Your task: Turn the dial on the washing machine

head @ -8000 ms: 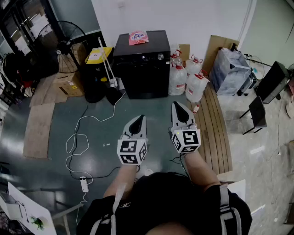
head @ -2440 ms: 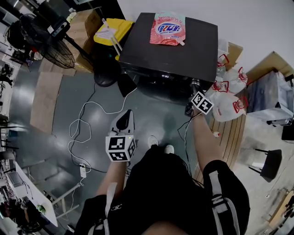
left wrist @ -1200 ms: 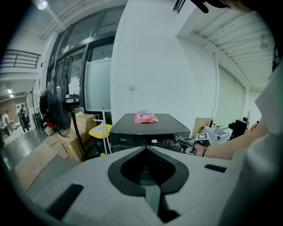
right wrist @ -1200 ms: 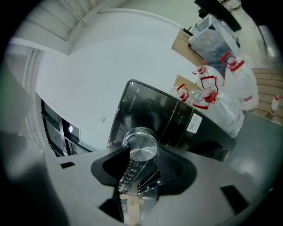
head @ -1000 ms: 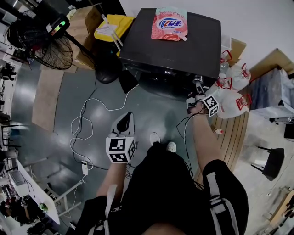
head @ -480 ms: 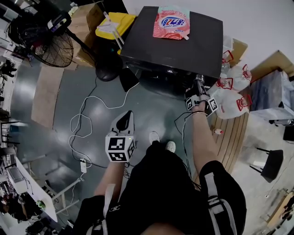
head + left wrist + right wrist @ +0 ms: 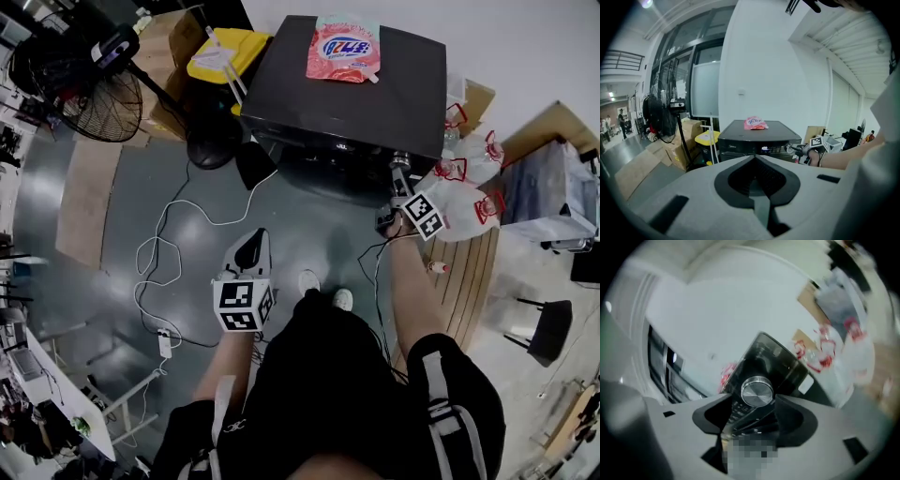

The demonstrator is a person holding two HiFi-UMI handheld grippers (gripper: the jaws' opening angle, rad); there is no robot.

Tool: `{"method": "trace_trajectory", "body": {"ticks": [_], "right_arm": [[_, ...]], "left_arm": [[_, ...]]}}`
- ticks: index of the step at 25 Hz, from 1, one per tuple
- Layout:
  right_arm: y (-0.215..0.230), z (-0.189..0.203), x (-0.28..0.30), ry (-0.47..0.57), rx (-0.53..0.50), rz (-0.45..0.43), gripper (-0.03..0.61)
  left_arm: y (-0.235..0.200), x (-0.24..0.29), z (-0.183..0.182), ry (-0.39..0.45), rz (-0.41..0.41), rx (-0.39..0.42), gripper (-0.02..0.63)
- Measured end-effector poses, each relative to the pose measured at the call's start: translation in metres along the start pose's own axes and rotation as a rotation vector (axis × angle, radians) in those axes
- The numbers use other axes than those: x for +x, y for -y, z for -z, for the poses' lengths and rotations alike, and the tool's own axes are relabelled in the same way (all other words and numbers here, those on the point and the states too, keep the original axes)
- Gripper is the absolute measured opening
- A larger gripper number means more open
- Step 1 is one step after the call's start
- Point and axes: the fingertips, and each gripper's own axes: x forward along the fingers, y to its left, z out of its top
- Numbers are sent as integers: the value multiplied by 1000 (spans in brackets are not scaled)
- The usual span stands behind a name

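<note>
- One shiny round silver dial (image 7: 757, 391), mid-frame, on the black washing machine (image 7: 347, 94) front.
- Right gripper (image 7: 752, 404) jaws just opened, spread around it, not touching.
- Left gripper (image 7: 754, 158) jaws pressed together, empty.

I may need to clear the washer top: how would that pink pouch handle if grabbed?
The pink pouch lies flat on the washing machine, so it probably flops and sags when lifted. Its smooth printed film may slip in a grip.
</note>
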Motion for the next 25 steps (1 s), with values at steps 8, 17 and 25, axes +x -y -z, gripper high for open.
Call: {"method": "trace_trajectory", "body": {"ticks": [8, 17, 25], "right_arm": [[-37, -5, 9, -6, -1266, 264, 256], [-26, 7, 36, -67, -1488, 385, 256], [-20, -5, 34, -28, -1093, 352, 255]], "left_arm": [[-14, -2, 6, -2, -6, -18, 3], [-33, -2, 12, -20, -36, -30, 3], [-40, -3, 10, -14, -43, -34, 3]]}}
